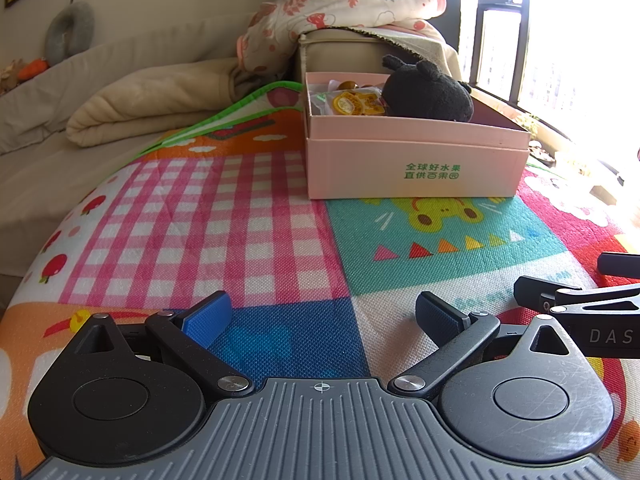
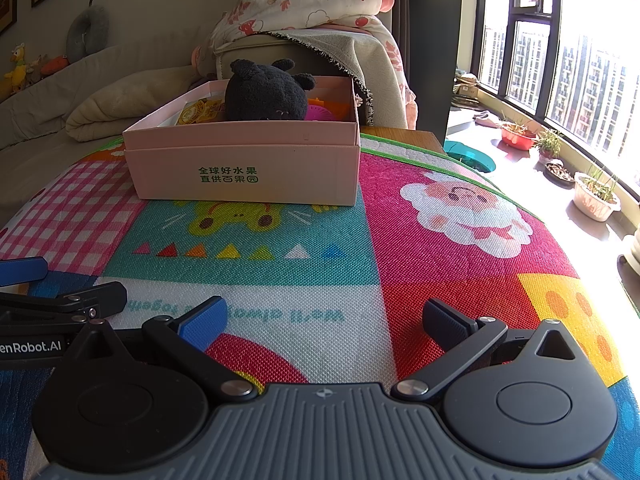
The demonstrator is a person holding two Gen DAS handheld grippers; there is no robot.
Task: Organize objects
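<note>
Left gripper (image 1: 324,318): jaws spread wide, nothing between them, low over the patterned play mat (image 1: 248,216). Right gripper (image 2: 326,322): likewise wide and empty, close alongside its partner. From either gripper the pink box (image 2: 244,168) stands at roughly 12 o'clock, well apart, resting on the mat. Inside it: a black plush toy (image 2: 264,94) rising above the rim, yellow snack packets (image 1: 356,103) at its 9 o'clock in the left view, and a pink and orange plastic item (image 2: 324,111) at its 3 o'clock in the right view. No loose items are visible on the mat. Judgement: sorting appears complete or nearly so; anything remaining lies outside both views.
</note>
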